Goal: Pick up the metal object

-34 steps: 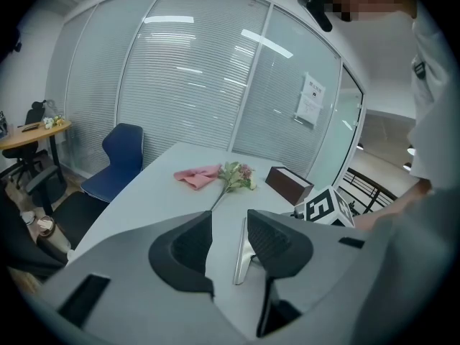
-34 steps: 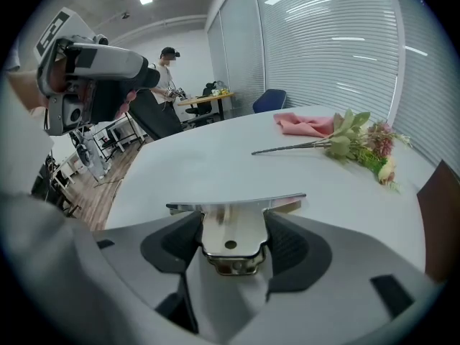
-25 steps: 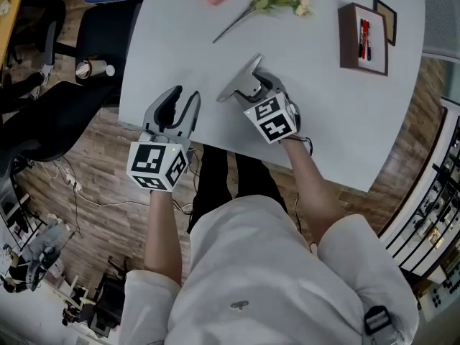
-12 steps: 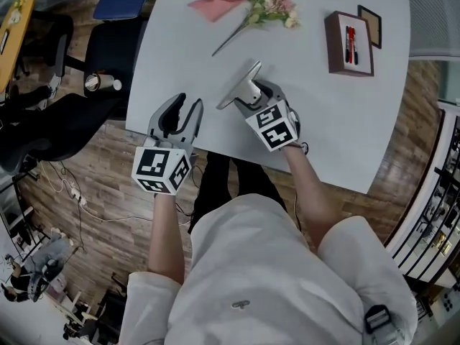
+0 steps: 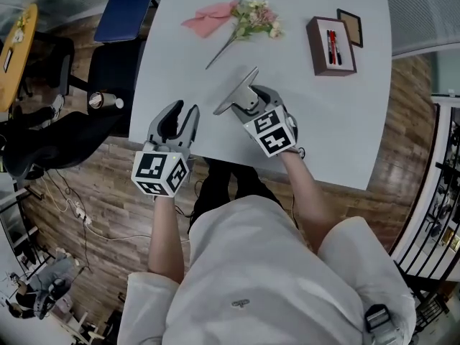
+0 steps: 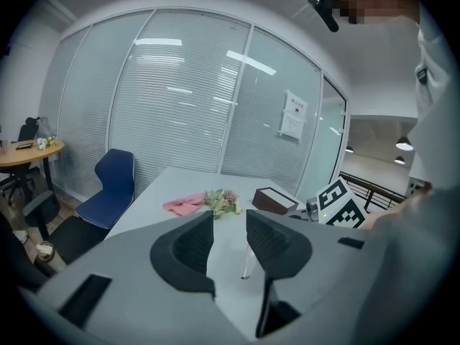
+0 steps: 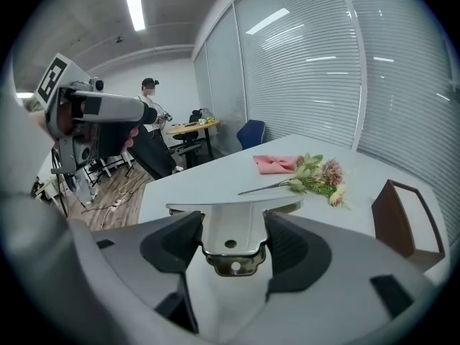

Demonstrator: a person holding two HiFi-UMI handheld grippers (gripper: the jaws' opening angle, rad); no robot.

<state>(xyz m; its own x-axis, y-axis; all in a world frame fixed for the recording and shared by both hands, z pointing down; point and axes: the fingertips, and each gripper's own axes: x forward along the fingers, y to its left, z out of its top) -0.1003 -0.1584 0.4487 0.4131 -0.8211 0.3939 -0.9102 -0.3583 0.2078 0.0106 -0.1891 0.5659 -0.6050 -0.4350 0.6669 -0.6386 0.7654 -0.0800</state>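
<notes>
Right gripper (image 5: 246, 100) is clamped on the metal object (image 7: 230, 230) (wide flat end forward) above the table (image 5: 338, 128). Left gripper (image 5: 182, 115) stands with jaws apart, having just been closing slightly, with nothing between them.

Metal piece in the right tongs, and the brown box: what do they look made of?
Metal piece: polished steel or chrome, judging by its mirror-like reflections. Box: matte dark brown, possibly wood or leatherette; the look leaves it open.
</notes>
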